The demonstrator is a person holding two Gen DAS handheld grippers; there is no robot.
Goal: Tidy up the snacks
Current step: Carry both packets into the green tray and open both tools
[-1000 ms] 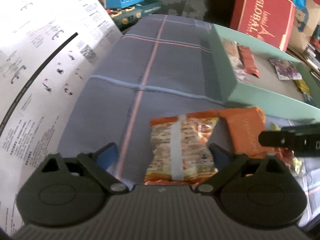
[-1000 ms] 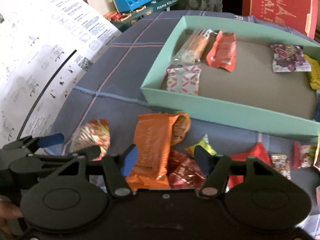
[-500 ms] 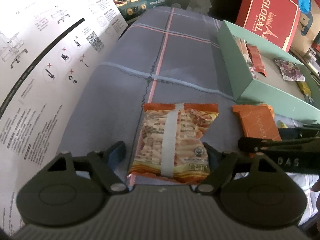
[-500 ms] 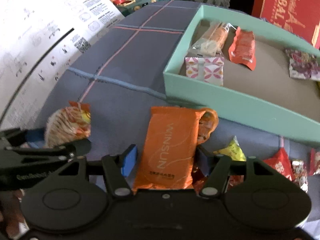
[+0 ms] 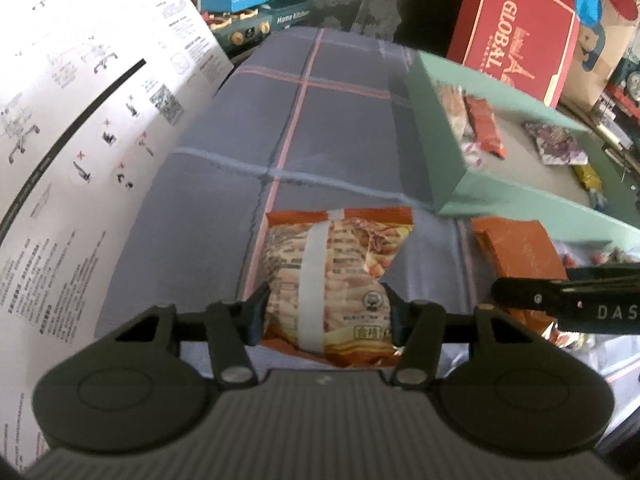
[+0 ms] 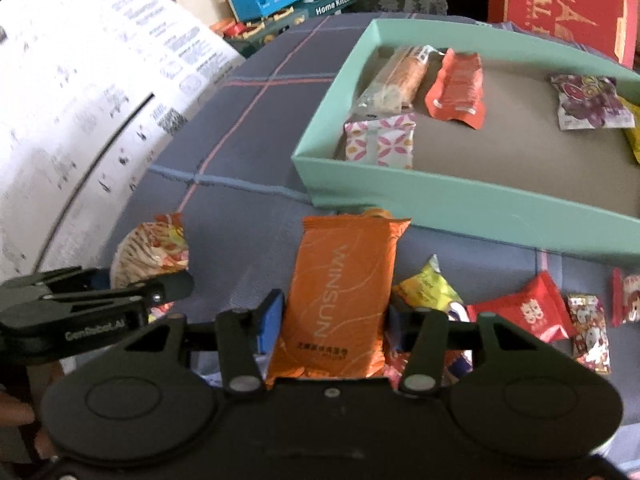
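Narrowed since a second ago: left tongs (image 5: pixel 326 314) closing, pads now pressing the sides of the noodle-print snack bag (image 5: pixel 336 276), orange-edged with a pale centre strip, lying on the plaid surface (image 5: pixel 328 120). Likewise closing, right tongs (image 6: pixel 334 320) around the orange WINSUN packet (image 6: pixel 340 300), right pad hidden, grip unclear. Just beyond, teal box (image 6: pixel 460 204) holding sorted snacks.

Two close downward views, shared tablecloth (image 5: pixel 340 152)

Dim indoor light, strong fisheye bend.
White printed sheet (image 5: pixel 80 128) overexposed at left; right view slightly motion-blurred; corners vignetted black.
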